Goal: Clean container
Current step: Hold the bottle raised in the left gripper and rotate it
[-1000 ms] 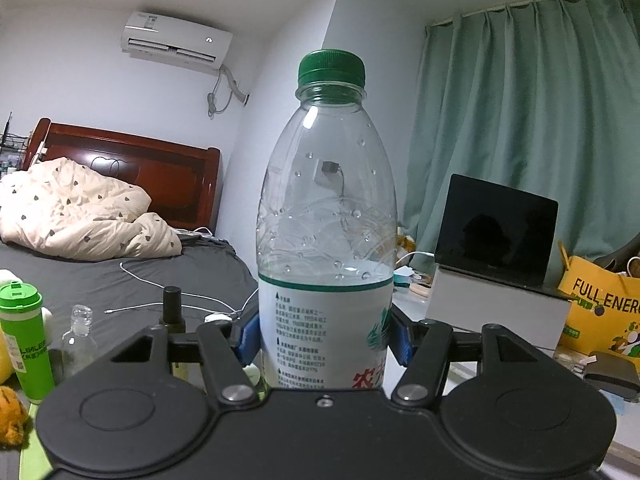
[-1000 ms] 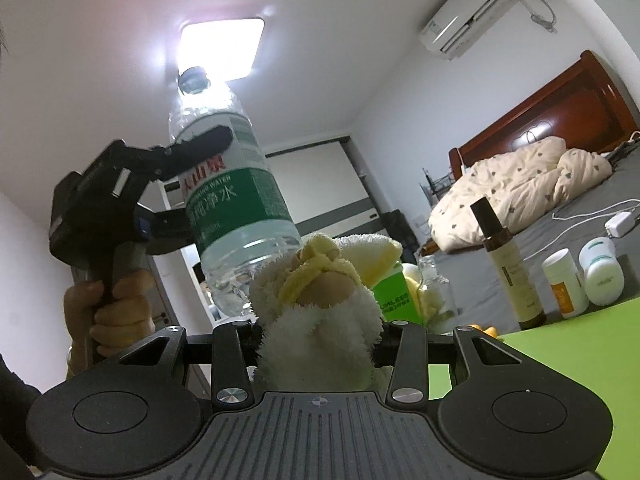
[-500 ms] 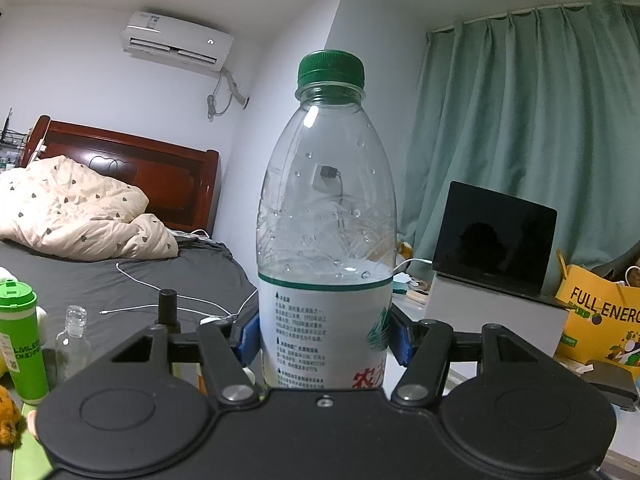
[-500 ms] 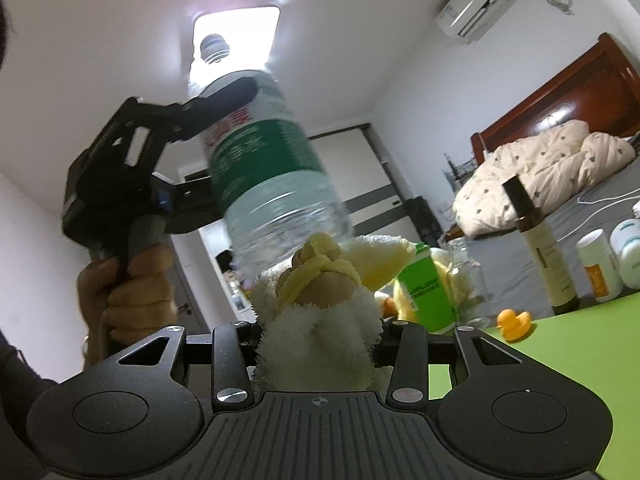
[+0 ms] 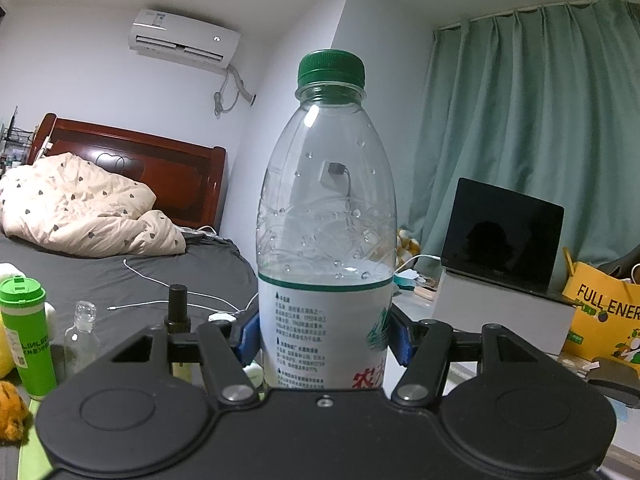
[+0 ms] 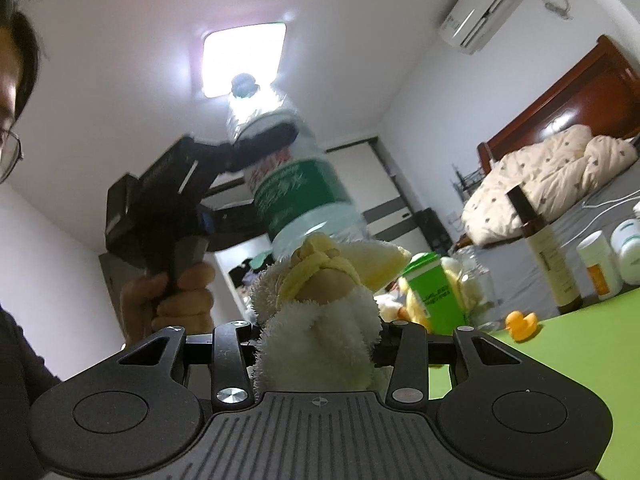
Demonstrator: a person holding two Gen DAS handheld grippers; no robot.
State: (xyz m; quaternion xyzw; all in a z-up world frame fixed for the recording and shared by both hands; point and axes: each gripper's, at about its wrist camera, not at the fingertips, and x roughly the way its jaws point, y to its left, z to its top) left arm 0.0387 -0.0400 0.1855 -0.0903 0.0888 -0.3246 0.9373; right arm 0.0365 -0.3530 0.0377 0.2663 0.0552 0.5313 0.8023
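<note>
Water bottle point(image 5: 326, 216) upright, green cap on, held in the air by the left gripper point(image 5: 325, 338), blue pads clamped on its label. Right gripper point(image 6: 318, 344) is closed on a fluffy white-yellow cloth point(image 6: 320, 320), cloth tip at the bottle's base. Green mat point(image 6: 560, 360) lower right, rubber duck point(image 6: 520, 324) at its edge.

The water bottle point(image 5: 326, 240) has its bottom hidden behind the black body of the left claw point(image 5: 324, 338). From the right wrist camera the bottle is blurry. The yellow bag point(image 5: 604, 320) is cut off by the picture's edge. The fluffy cloth point(image 6: 320, 320) hides the right claw's point(image 6: 318, 346) fingertips.
</note>
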